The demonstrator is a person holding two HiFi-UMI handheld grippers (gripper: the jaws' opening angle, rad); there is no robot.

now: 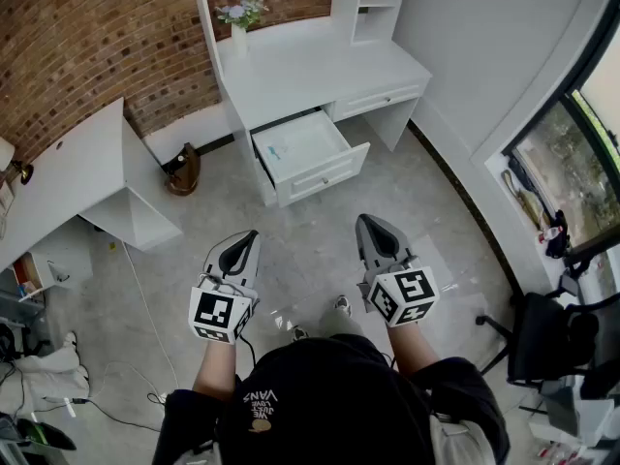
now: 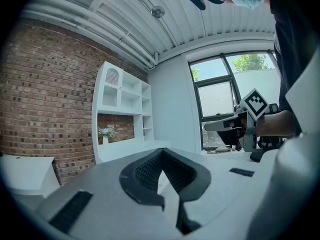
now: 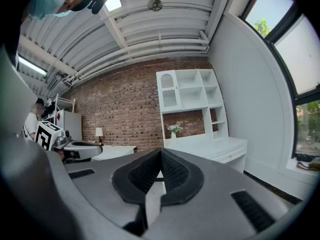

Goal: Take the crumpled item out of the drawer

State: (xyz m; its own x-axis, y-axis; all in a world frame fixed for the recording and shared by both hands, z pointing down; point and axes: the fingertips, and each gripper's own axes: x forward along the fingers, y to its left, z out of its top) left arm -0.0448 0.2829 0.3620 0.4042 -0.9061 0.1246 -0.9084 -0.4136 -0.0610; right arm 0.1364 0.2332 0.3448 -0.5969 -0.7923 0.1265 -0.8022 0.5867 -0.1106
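Head view: a person stands on the grey concrete floor (image 1: 320, 260) with both tongs held out in front, well apart from each other. The left tongs (image 1: 252, 236) sit at 7 o'clock of frame centre and the right tongs (image 1: 364, 221) at 5 o'clock. Both point toward 12 o'clock, at the white wooden worktop with a shelf hutch (image 1: 320, 66).

The open white drawer (image 1: 325, 174) is pulled out from under that worktop. It lies at 12 o'clock of the tongs, well apart from both. A small pale bluish item (image 1: 274, 151) lies on the drawer bottom, toward the 9 o'clock side. It is too small to tell its shape.

Left gripper view: the black ribbed pads meet at their tips, so the left tongs are closed with nothing between them. The right tongs show at 3 o'clock, in front of a window.

Right gripper view: the pads are pressed together at the tips, so the right tongs are closed and empty. The left tongs show at 9 o'clock and the hutch at 1 o'clock.

Surroundings, head view:
- A white vase of flowers (image 1: 238, 27) stands at the 11 o'clock end of the worktop, against the red brick wall (image 1: 97, 37).
- A second white worktop (image 1: 68, 163) is at 9 o'clock.
- A brown rounded object (image 1: 182, 170) sits on the floor between the two worktops.
- A black chair (image 1: 542, 342) is at 4 o'clock.
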